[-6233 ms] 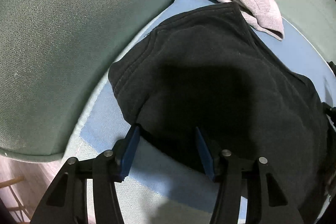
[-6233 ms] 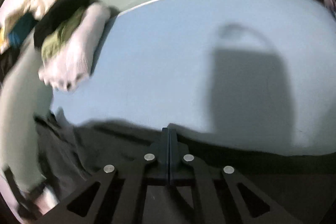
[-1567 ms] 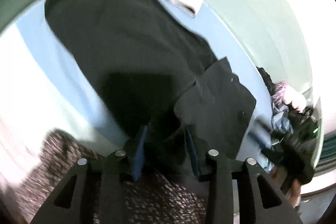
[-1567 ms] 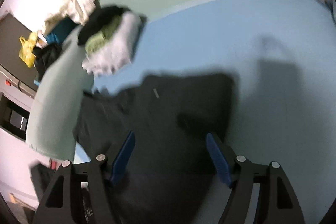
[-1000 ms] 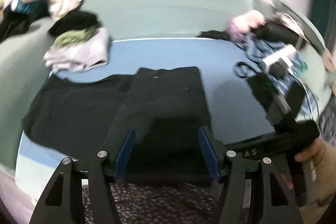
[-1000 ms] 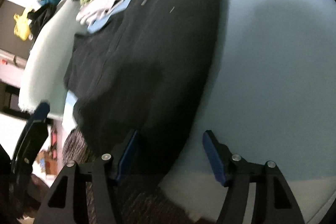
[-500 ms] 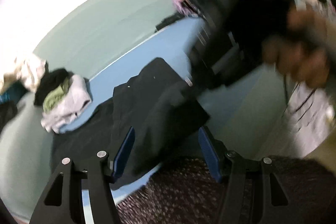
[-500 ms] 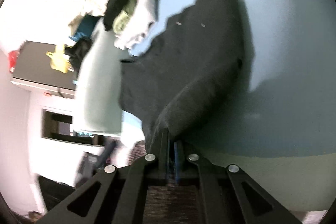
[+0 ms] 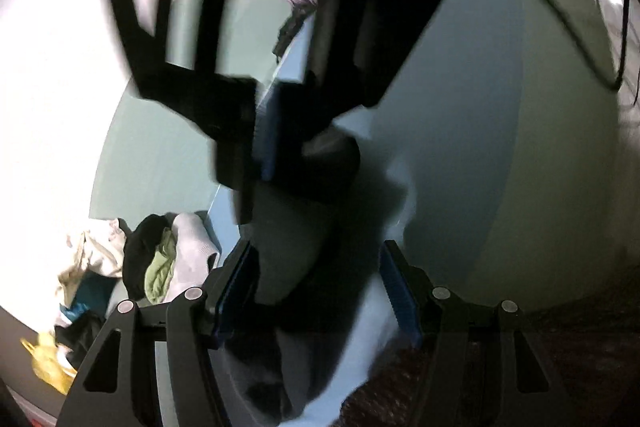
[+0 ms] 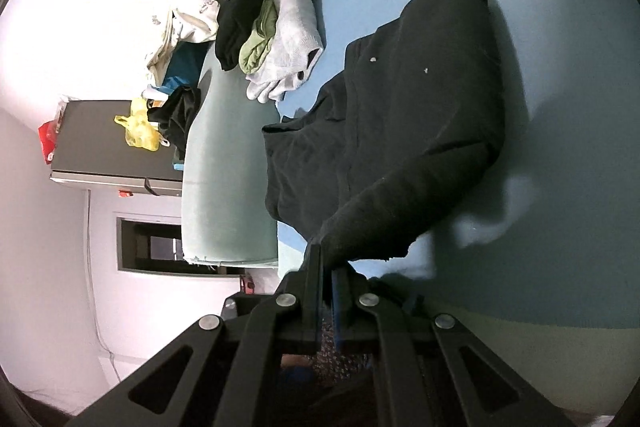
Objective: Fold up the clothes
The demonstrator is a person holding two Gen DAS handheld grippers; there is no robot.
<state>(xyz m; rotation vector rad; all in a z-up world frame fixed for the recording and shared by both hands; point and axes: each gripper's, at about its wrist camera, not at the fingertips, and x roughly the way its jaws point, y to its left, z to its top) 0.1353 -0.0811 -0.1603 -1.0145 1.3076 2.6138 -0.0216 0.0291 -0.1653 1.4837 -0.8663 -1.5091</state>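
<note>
**Right gripper pinches the black garment's near edge**

The right gripper (image 10: 326, 269) has its jaws closed on the near edge of the black garment (image 10: 400, 115), lifting that edge off the blue sheet (image 10: 560, 27) — the rest lies spread toward the far side. A pile of folded clothes (image 10: 276, 39) sits at the far left, beside the garment. The left gripper (image 9: 316, 287) hovers with jaws wide and nothing between them; the right gripper's dark frame fills the upper part of its blurred view.
</note>
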